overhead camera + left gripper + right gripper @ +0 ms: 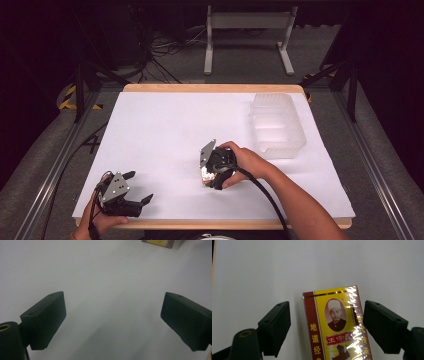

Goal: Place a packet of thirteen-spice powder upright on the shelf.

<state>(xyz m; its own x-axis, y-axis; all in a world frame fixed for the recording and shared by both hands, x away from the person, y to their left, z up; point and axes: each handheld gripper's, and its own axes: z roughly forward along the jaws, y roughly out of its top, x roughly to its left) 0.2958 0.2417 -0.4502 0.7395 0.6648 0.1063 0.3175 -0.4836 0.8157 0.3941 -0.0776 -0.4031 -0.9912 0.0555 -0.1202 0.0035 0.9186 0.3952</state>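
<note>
Yellow box [337, 327] lies on white table [165, 130] between parted right jaws, untouched; left jaws wide, empty.

White surface [165, 130] brightly lit from above, surroundings dark; glare streaks the wrapped box [337, 325]; near tool pads slightly soft, a faint shadow beside the box

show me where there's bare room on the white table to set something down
Free: the wide far-left stretch of the white table, from the far wooden edge down to the left claw. Crowded: the far-right corner, taken by the clear plastic tub, and the middle, where the right claw straddles the yellow-and-red box.
</note>
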